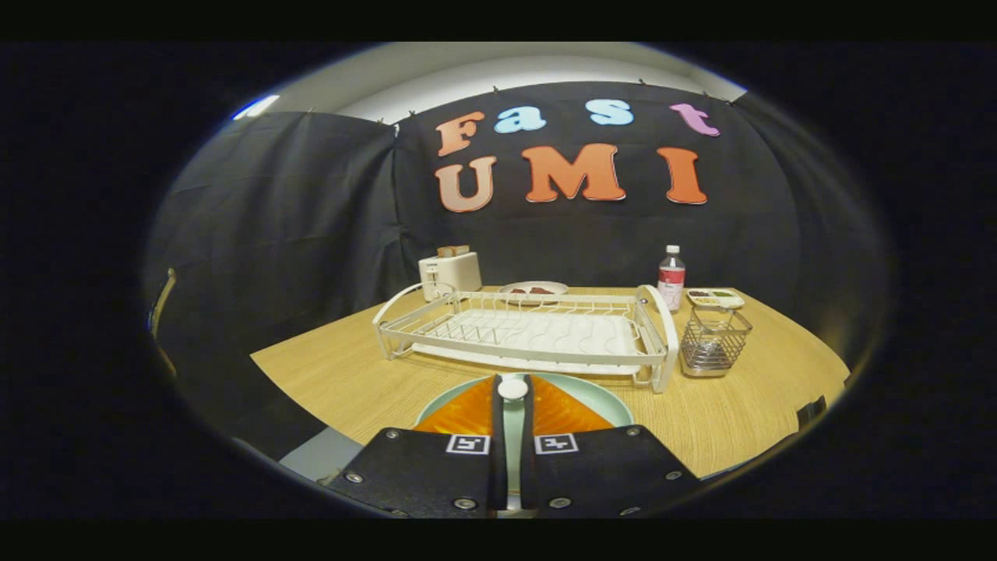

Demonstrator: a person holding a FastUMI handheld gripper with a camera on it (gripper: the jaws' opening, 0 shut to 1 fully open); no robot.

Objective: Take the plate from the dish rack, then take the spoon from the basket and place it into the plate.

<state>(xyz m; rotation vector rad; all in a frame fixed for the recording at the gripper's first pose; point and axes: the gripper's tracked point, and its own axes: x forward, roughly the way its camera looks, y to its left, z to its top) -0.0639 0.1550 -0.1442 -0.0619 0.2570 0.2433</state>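
The claw [513, 397] is clamped on a white-tipped spoon [512, 388] — held over the pale green plate [600, 393], which lies on the surface [350, 374] just in front of the dish rack [530, 331]; the wire basket [713, 339] stands beside the rack.

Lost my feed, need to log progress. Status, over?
Gripper shut on spoon, over the plate. Plate out on table, in front of dish rack. Basket beside the rack. Nothing in the way.
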